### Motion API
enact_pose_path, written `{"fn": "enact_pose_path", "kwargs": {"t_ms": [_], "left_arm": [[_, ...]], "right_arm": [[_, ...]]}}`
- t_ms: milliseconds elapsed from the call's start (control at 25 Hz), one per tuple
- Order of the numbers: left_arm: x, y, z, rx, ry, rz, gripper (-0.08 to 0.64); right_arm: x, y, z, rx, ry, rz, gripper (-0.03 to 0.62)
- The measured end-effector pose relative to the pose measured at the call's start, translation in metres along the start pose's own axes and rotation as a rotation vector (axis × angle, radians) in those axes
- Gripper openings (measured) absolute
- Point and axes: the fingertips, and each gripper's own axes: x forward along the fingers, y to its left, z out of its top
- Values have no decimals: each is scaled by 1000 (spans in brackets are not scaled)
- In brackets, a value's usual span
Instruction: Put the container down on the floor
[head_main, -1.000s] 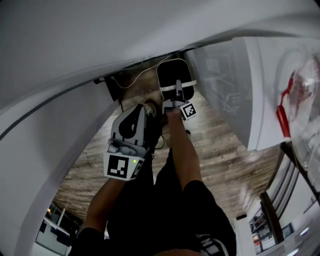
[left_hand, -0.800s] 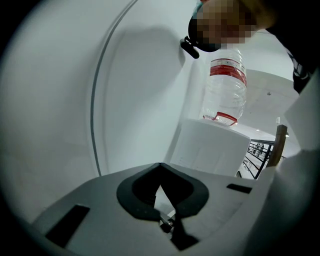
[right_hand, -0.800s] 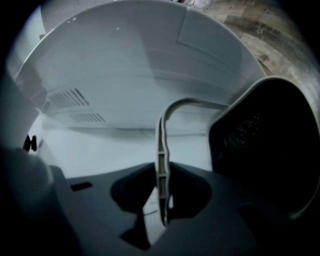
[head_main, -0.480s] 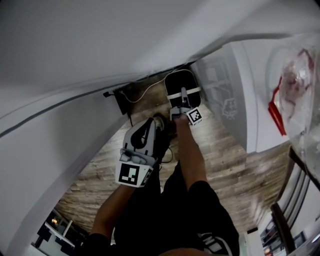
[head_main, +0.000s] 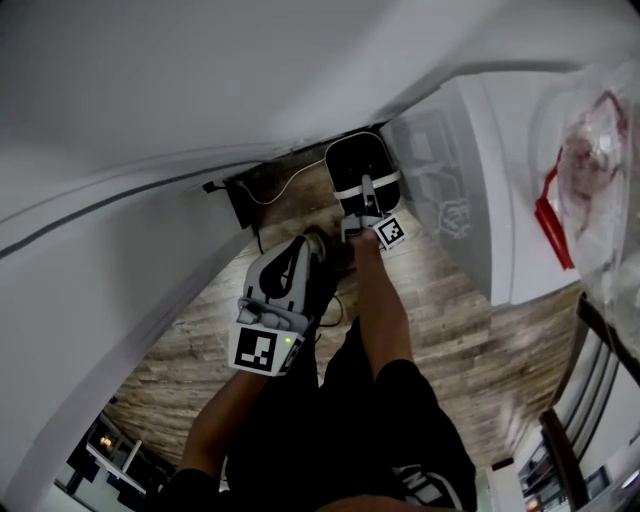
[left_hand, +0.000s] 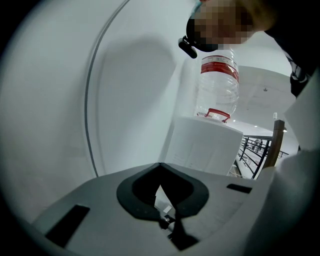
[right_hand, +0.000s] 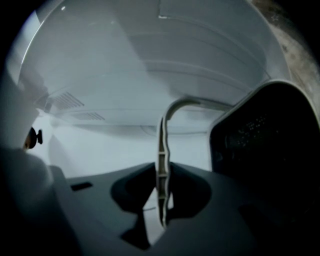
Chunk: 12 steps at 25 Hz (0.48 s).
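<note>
Gripping the thin pale handle (right_hand: 161, 150) edge-on, your right gripper (right_hand: 162, 200) has its jaws clenched on it. The handle arcs up and over to the dark container (right_hand: 265, 150) at that view's right. From the head view, your right gripper (head_main: 366, 200) reaches out at the end of your arm to the container (head_main: 350, 160), which sits low against the foot of the white wall (head_main: 150, 100), over the wooden floor (head_main: 440, 300). You cannot tell from any view whether its base touches the boards. A thin cable (head_main: 275, 195) trails on the floor just left of it. Your left gripper (head_main: 308, 242) hangs nearer your body, apart from the container, with its marker cube facing the camera. In its own view the left gripper (left_hand: 167, 200) has its jaws drawn together with nothing between them, pointing toward a white box (left_hand: 205, 145) topped by a clear bottle (left_hand: 217, 85) with a red band.
</note>
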Motion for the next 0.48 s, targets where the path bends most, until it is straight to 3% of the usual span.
{"fn": "enact_pose_path", "kwargs": {"t_ms": [160, 360, 480], "left_arm": [[-2, 3, -1, -3, 2, 9, 31], [-4, 0, -7, -23, 20, 23, 31], [-5, -1, -9, -11, 13, 23, 31]], "right_arm": [[-5, -7, 1, -8, 20, -1, 81], [-18, -21, 0, -6, 8, -89, 81], [-19, -21, 1, 2, 19, -77, 81]]}}
